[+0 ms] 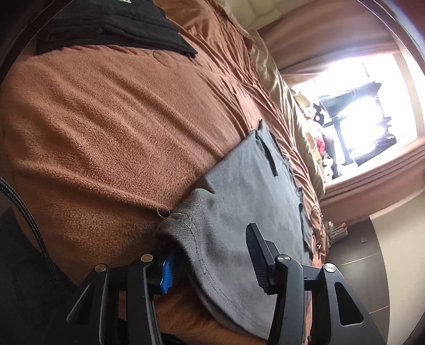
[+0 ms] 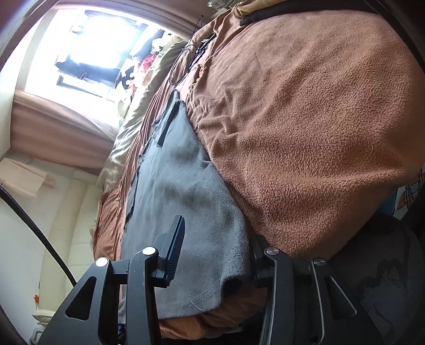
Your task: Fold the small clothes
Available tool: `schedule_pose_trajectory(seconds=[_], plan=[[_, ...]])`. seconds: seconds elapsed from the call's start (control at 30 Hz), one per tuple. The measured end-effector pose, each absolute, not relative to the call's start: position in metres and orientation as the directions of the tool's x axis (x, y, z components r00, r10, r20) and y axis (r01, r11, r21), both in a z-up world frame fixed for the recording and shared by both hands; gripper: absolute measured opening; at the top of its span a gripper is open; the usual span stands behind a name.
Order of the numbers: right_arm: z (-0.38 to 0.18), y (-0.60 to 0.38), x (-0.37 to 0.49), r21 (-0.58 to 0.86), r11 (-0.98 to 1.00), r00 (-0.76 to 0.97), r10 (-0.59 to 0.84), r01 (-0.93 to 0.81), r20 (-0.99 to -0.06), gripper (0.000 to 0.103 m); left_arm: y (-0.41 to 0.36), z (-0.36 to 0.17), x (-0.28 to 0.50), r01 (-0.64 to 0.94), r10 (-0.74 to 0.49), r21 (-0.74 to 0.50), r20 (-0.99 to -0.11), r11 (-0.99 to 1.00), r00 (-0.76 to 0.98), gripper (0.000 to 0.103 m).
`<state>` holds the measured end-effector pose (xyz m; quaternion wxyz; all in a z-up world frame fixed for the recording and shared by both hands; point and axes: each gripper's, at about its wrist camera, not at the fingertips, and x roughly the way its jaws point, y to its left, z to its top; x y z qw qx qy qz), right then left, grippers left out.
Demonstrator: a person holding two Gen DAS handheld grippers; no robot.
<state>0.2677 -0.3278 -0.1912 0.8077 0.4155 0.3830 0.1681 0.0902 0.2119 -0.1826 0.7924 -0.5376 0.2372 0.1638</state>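
A grey garment [image 1: 239, 201] lies flat on the brown blanket [image 1: 106, 119], not yet folded. The left gripper [image 1: 212, 262] and right gripper [image 2: 212, 254] straddle its near corners, fingers apart, not clamped. A black garment [image 1: 106, 24] lies folded far left.

The right gripper [image 2: 212, 254] straddles the near corner of a grey garment [image 2: 186, 185], one finger above the cloth, the other tucked under its edge; whether the pads press is unclear. The garment stretches away ahead of the fingers over a brown fleece blanket [image 2: 318, 119]. Farther ahead to the left a bright window [image 2: 87, 50] glares, with a black cable [image 2: 37, 228] curving beside the gripper.
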Motion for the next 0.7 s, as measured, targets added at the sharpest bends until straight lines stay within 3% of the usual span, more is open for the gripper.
schedule_pose_trajectory(seconds=[0.23, 0.7], plan=[[-0.19, -0.326, 0.261, 0.795, 0.607, 0.647, 0.6, 0.016, -0.471, 0.028, 0.208, -0.177, 0.083, -0.435, -0.036, -0.813, -0.485, 0.388, 0.874, 0.05], [-0.186, -0.313, 0.272, 0.752, 0.658, 0.605, 0.581, 0.045, -0.544, 0.028, 0.207, -0.186, 0.095, -0.444, -0.048, -0.796, -0.505, 0.411, 0.862, 0.05]])
